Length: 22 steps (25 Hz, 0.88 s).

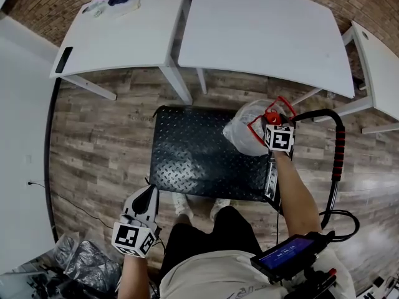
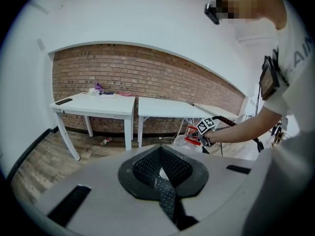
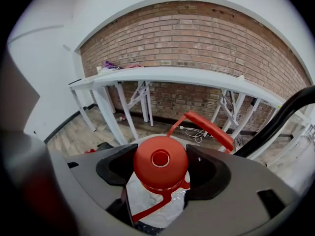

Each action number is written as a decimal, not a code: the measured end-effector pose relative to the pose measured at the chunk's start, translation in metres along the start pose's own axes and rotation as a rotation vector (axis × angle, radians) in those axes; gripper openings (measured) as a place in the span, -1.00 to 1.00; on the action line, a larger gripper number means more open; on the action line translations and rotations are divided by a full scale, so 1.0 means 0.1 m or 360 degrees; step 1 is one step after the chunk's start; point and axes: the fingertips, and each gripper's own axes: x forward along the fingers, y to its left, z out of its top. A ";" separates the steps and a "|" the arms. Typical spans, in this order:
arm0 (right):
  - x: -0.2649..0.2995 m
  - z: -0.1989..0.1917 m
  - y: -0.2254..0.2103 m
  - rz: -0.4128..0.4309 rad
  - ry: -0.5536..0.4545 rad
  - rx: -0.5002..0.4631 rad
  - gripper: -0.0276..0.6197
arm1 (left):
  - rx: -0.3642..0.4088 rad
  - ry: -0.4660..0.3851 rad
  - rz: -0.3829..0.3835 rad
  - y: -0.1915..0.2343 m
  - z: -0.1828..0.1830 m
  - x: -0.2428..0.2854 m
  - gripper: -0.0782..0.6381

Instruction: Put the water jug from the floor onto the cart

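Red cap of the clear water jug is clamped between the right gripper's wide-set jaws. The jug body sits directly below that gripper, over the black cart deck's corner beside the push handle. The left gripper, jaws together and empty, hovers well apart from it.

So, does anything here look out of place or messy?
Only small things. What looks like a little bottle lies on its side on the floor under the white table. The water jug, gripped at its top by the right claw, is off-centre at the cart's far right corner.
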 end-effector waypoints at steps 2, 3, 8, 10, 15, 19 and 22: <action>0.02 0.00 -0.02 0.0000 0.0012 0.0016 0.05 | -0.0004 0.0001 -0.0028 -0.02 0.02 0.03 -0.78; 0.02 0.00 -0.03 0.0000 0.0018 0.0018 0.05 | -0.0009 -0.0003 -0.0054 -0.05 0.03 0.04 -0.78; -0.02 0.00 -0.02 -0.0009 0.0015 0.0017 0.05 | 0.0003 -0.0009 -0.0158 -0.21 0.07 0.08 -0.78; -0.09 0.06 0.00 0.0017 -0.0020 0.0034 0.06 | 0.0011 -0.0001 -0.0180 -0.25 0.07 0.09 -0.78; -0.70 0.39 0.04 0.0038 -0.0234 0.0177 0.06 | 0.0015 -0.0017 -0.0228 -0.25 0.08 0.07 -0.78; -1.45 0.66 0.22 0.0059 -0.0468 0.0216 0.06 | 0.0043 -0.0071 -0.0285 -0.22 0.20 0.05 -0.78; -2.03 0.80 0.37 0.0036 -0.0627 0.0184 0.05 | 0.0175 -0.0088 -0.0315 -0.22 0.30 0.05 -0.78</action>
